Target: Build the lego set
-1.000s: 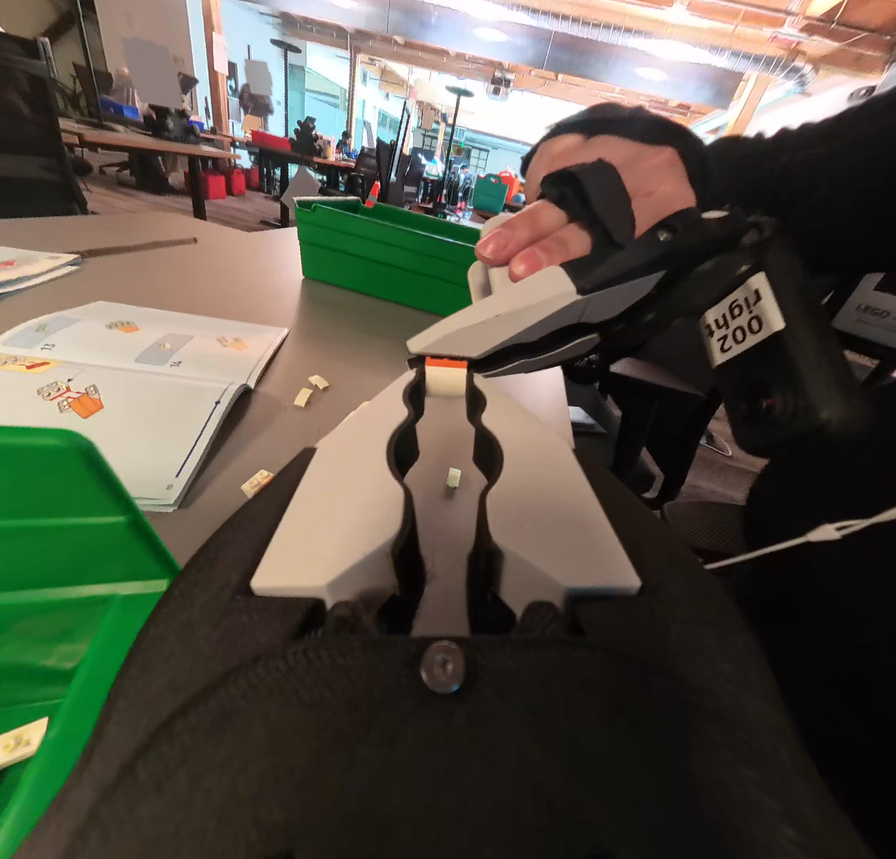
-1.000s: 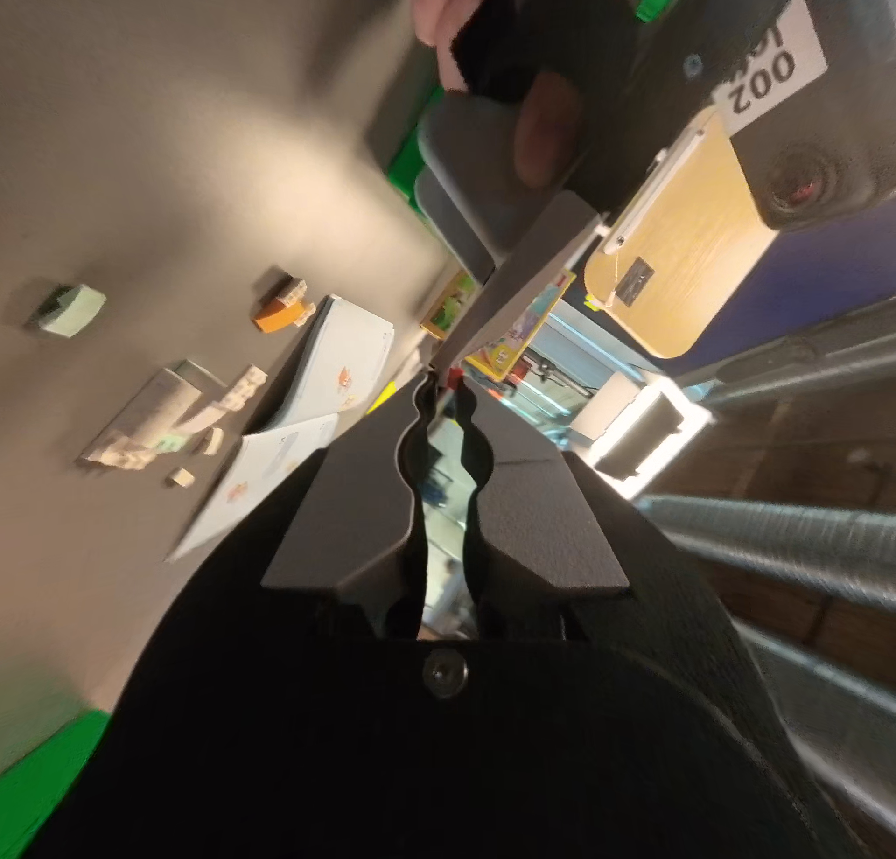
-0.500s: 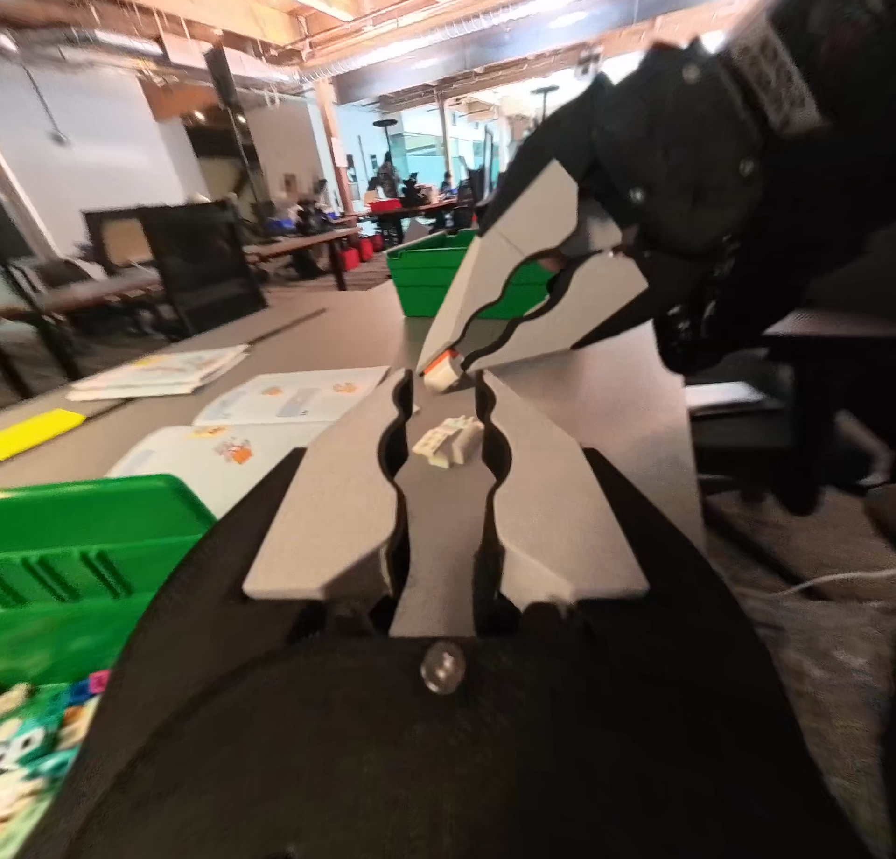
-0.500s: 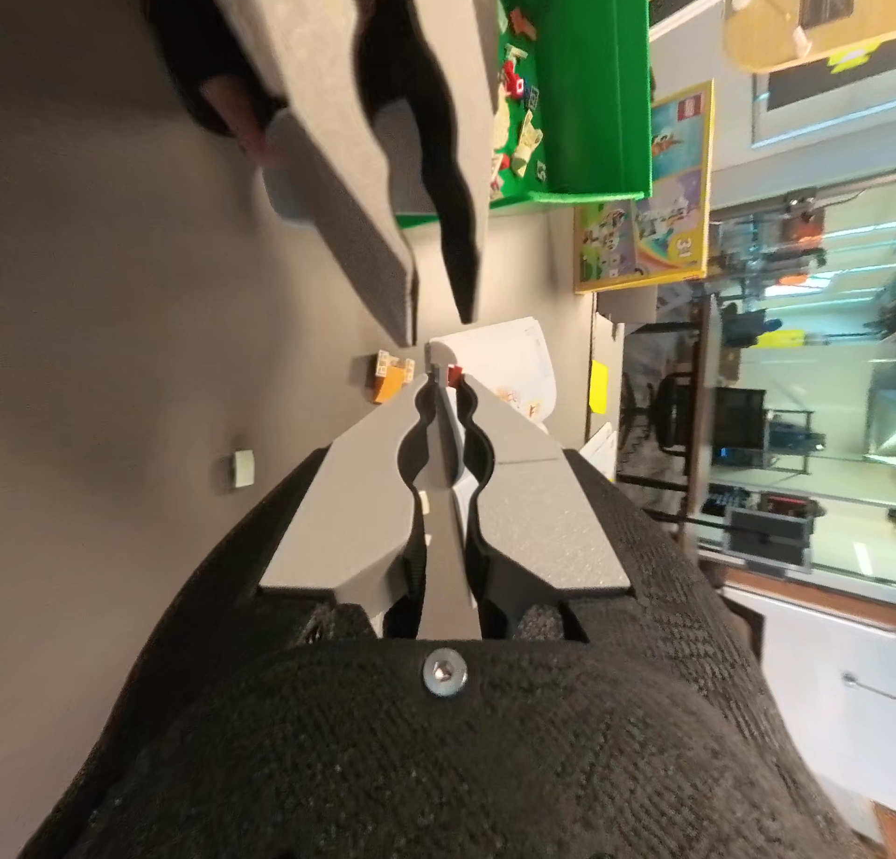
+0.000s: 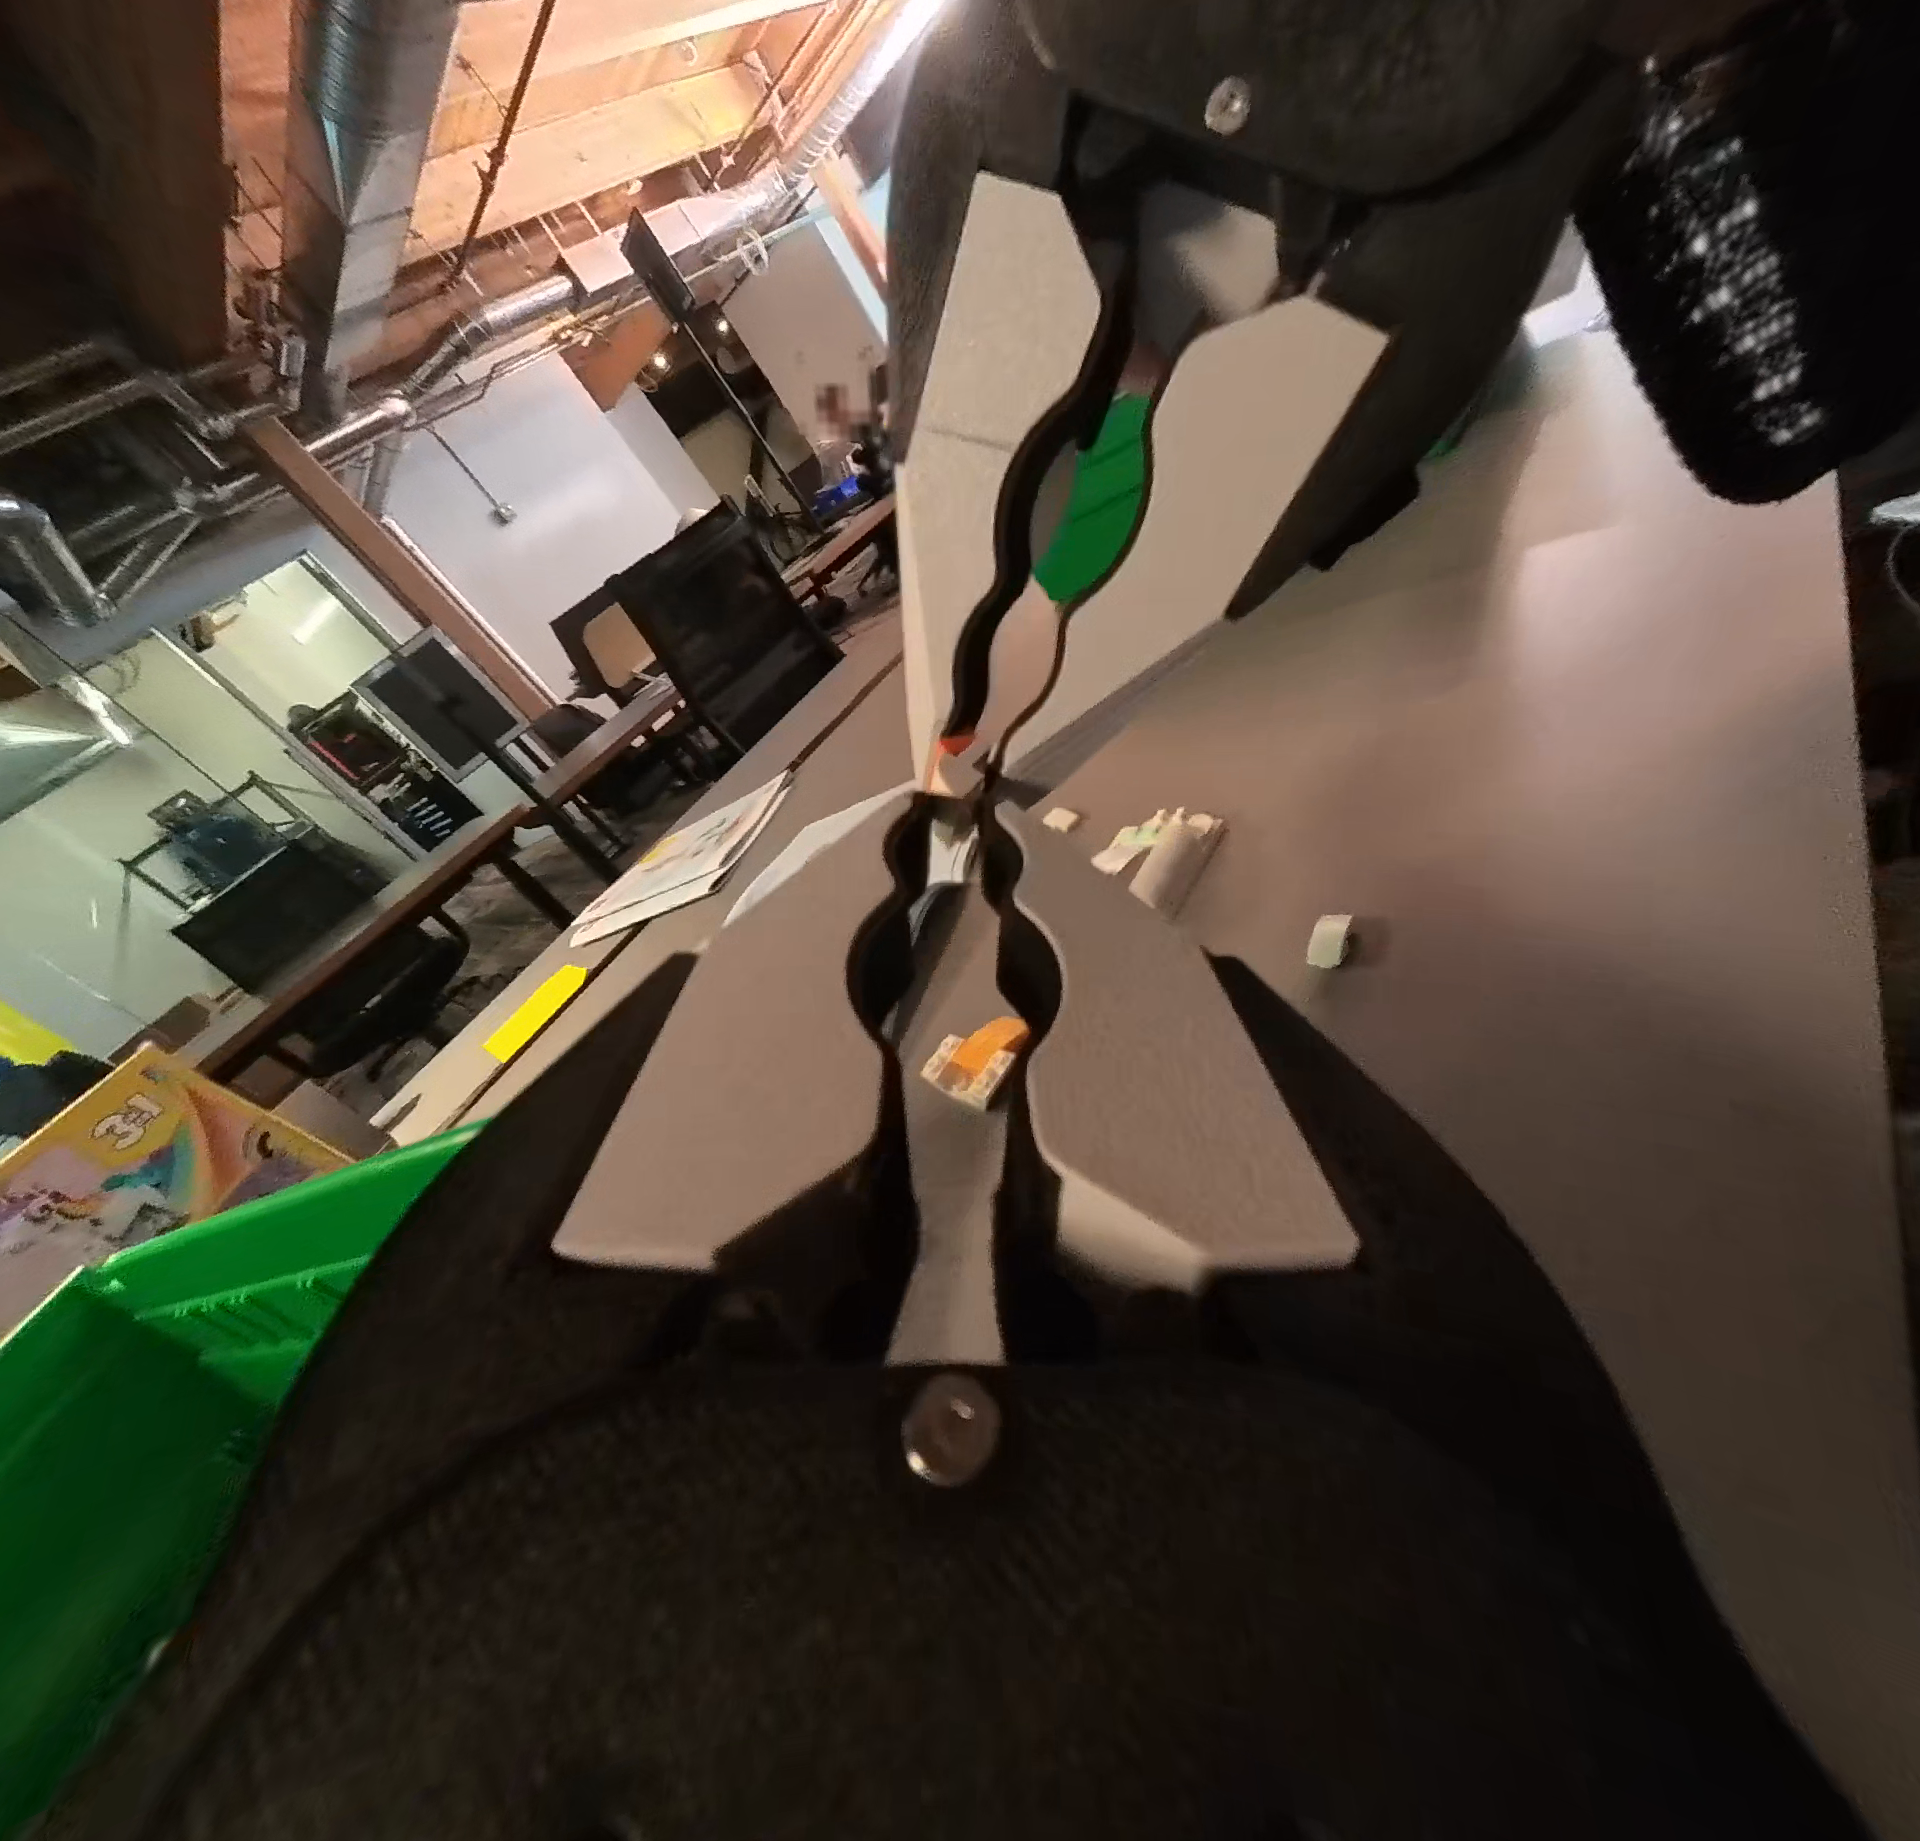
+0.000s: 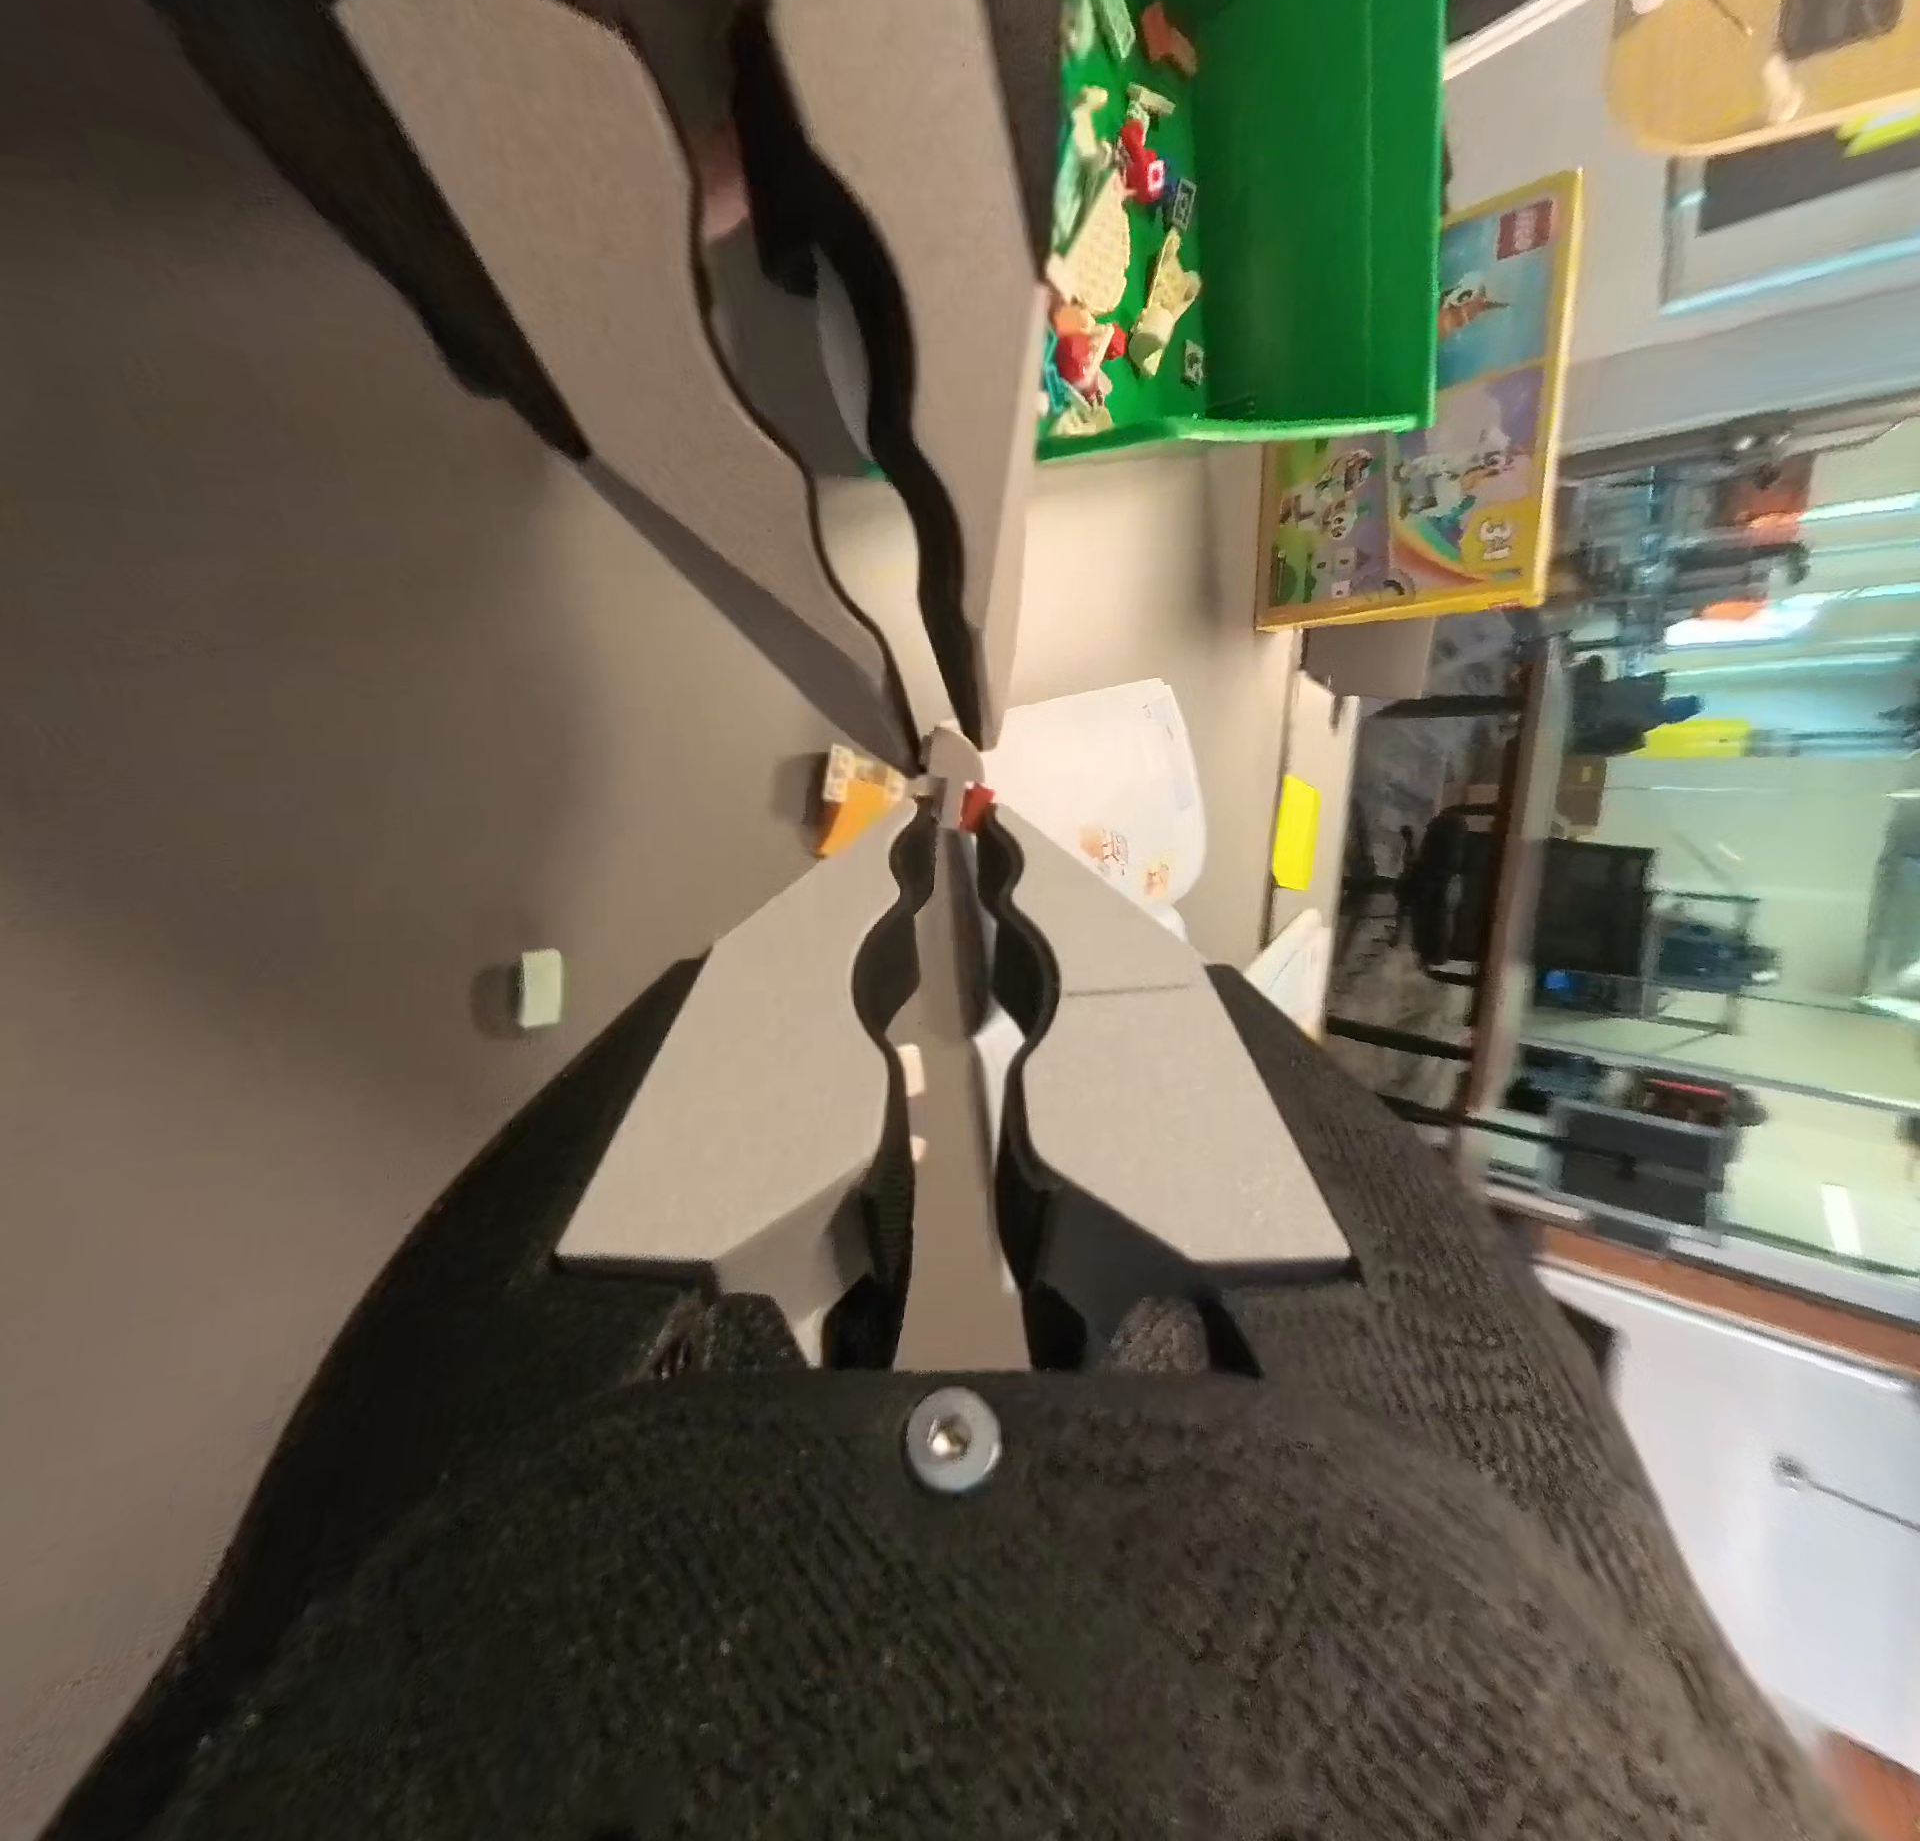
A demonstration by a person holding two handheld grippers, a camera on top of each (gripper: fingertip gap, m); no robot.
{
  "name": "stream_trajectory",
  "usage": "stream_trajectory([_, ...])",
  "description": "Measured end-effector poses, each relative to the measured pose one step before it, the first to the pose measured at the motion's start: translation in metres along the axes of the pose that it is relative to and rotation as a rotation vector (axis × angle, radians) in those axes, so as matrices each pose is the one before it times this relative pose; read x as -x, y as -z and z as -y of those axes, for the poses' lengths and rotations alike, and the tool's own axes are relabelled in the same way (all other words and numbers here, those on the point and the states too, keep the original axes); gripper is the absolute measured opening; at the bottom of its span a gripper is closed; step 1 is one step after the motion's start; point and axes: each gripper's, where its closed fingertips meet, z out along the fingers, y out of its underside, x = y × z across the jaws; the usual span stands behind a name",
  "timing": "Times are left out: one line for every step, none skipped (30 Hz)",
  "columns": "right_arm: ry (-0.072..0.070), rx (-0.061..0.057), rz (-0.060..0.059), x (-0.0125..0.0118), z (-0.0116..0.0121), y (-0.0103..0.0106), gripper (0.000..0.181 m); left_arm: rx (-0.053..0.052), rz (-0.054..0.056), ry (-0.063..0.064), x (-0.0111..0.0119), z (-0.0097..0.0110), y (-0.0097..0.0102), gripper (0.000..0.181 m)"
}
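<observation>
Right gripper [image 5: 966, 768] tip-to-tip ahead, blocking.

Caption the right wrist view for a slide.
Two grippers meet tip to tip above the grey table, the right gripper pinching a small white-and-red brick assembly against the left gripper.

A grey table [image 5: 1507, 804] carries loose pale bricks [image 5: 1158, 851], an orange-and-white piece [image 5: 971, 1059], open instruction booklets [image 5: 686, 856], a green bin [image 6: 1320, 181] (bricks inside), and a picture box [image 6: 1403, 420].

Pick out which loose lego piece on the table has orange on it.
It is the orange and white piece seen between the left gripper's fingers. The pale green block and the white cluster farther right show no orange.
</observation>
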Motion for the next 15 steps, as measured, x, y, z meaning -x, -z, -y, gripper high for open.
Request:
stream_trajectory([0.055, 0.0161, -0.0172, -0.00008, -0.00106, -0.00008, 0.006, 0.0091, -0.002, -0.0017, -0.0003, -0.00073, -0.00064, 0.007])
stream_trajectory([0.0539, 0.018, -0.0141, 0.00045, -0.0011, -0.00022, 0.005, 0.0069, -0.0035, -0.0001, -0.00025, -0.00077, -0.00068, 0.007])
stream_trajectory([0.043, 0.0145, -0.0073, 0.00113, -0.00077, -0.0004, 0.005, 0.0083, -0.0082, -0.0001, -0.00105, -0.00134, -0.00054, 0.006])
stream_trajectory([0.0312, 0.0068, -0.0039, 0.00111, -0.00047, -0.00026, 0.005, 0.007, -0.0027, -0.0061, -0.00078, -0.00091, -0.00028, 0.005])
stream_trajectory([0.0229, 0.0057, -0.0011, 0.00126, -0.00039, -0.00022, 0.005, 0.0046, 0.0003, -0.0086, -0.00063, -0.00076, 0.00009, 0.005])
stream_trajectory([0.0311, 0.0088, -0.0066, 0.00087, -0.0005, -0.00057, 0.005, 0.0072, -0.0032, -0.0052, -0.0006, -0.00099, -0.00046, 0.005])
stream_trajectory([0.0476, 0.013, -0.0183, -0.00025, -0.00039, -0.00056, 0.004, 0.0053, 0.0027, -0.001, 0.00051, -0.00088, -0.00044, 0.004])
stream_trajectory([0.052, 0.0172, -0.0174, -0.00008, -0.00035, -0.00061, 0.004, 0.0037, 0.0051, 0.0003, 0.00135, -0.00044, -0.00038, 0.004])
stream_trajectory([0.0424, 0.016, -0.007, 0.00099, -0.00011, -0.00088, 0.003, 0.0054, -0.0005, -0.0025, 0.00035, -0.00125, -0.00051, 0.003])
stream_trajectory([0.0258, 0.0091, -0.0056, 0.00031, 0.00019, -0.00087, 0.003, 0.0043, -0.003, 0.0012, 0.00005, -0.00121, 0.0002, 0.003])
stream_trajectory([0.0119, 0.0028, -0.0013, 0.00005, 0.00036, -0.00077, 0.001, -0.001, 0.0027, 0.0033, 0.00059, -0.00055, 0.00045, 0.003])
stream_trajectory([0.0024, -0.02, 0.0342, 0.00547, 0.0037, -0.00107, 0.0, -0.0042, -0.0008, 0.0025, 0.00146, 0.00034, 0.00084, 0.003])
stream_trajectory([-0.0467, -0.1019, 0.0588, 0.01247, 0.02005, 0.0001, 0.0, -0.0675, 0.0392, 0.0311, 0.00766, 0.0107, 0.0025, 0.0])
stream_trajectory([-0.0551, -0.0933, 0.0739, 0.01813, 0.02486, -0.00152, 0.0, -0.0871, -0.0497, 0.0541, -0.00476, 0.01766, 0.00072, 0.0])
stream_trajectory([0.0204, -0.0214, 0.0226, 0.01157, 0.0131, -0.00484, 0.0, 0.0261, -0.0154, 0.0155, -0.00335, -0.00228, -0.00554, 0.0])
